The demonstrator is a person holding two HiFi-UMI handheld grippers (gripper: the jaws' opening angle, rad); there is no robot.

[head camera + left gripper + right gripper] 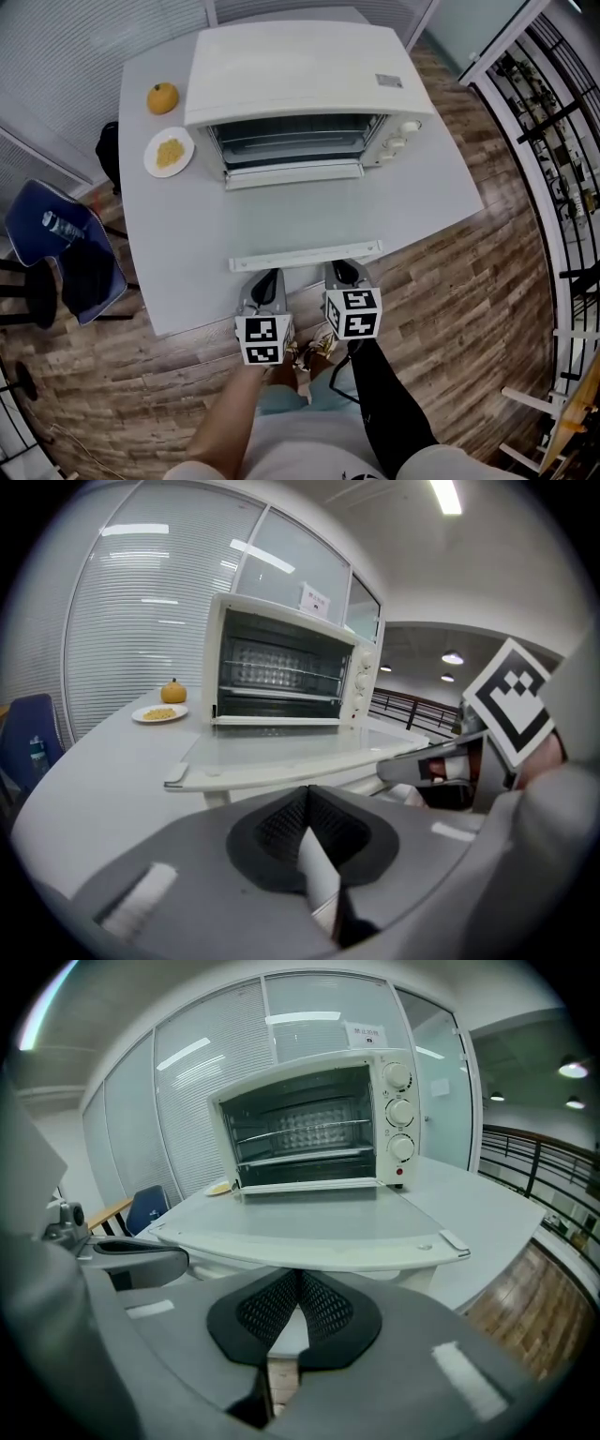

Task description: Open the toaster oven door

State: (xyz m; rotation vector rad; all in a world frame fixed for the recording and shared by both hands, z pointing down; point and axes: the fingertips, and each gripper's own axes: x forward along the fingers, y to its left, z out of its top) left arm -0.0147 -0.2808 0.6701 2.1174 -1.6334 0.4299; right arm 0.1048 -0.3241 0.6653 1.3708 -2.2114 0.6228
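Now the oven (300,80) has its door (300,225) flat open and a rack (291,141) inside. The plate (152,164) holds yellow crumbs (170,152). The left gripper (269,278) and right gripper (345,271) have their jaws closed, empty.

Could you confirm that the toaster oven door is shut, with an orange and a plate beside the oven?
Not shut: the head view shows the door open, folded down flat. The orange and plate do sit beside the oven.

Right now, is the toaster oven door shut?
No, the toaster oven door is folded down level in front of the toaster oven, leaving the wire rack inside open to view.
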